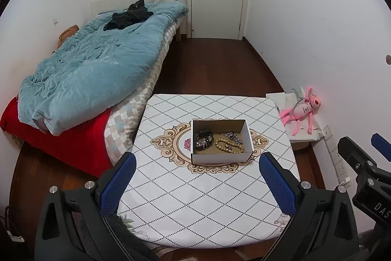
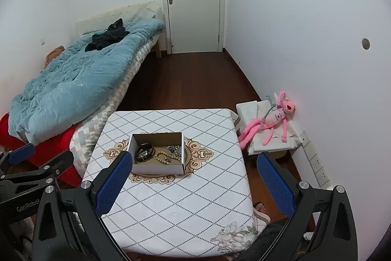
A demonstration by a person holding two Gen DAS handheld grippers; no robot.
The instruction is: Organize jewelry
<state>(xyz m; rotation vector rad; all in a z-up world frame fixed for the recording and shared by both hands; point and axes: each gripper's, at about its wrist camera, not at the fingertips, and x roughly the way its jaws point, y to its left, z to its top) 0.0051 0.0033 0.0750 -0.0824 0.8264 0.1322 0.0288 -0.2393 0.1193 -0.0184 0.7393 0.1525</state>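
Both grippers, left [image 1: 196, 184] and right [image 2: 193, 184], jaws wide and empty; box [image 1: 221, 153] lies ahead on desk [image 1: 195, 212], centred before left.

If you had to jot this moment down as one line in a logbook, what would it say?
left tool: open, empty | right tool: open, empty | both above table, short of box | bead bracelet, chain, dark band inside box

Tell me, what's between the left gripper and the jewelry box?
Only bare tablecloth lies between the left gripper and the box, seen in the left wrist view.
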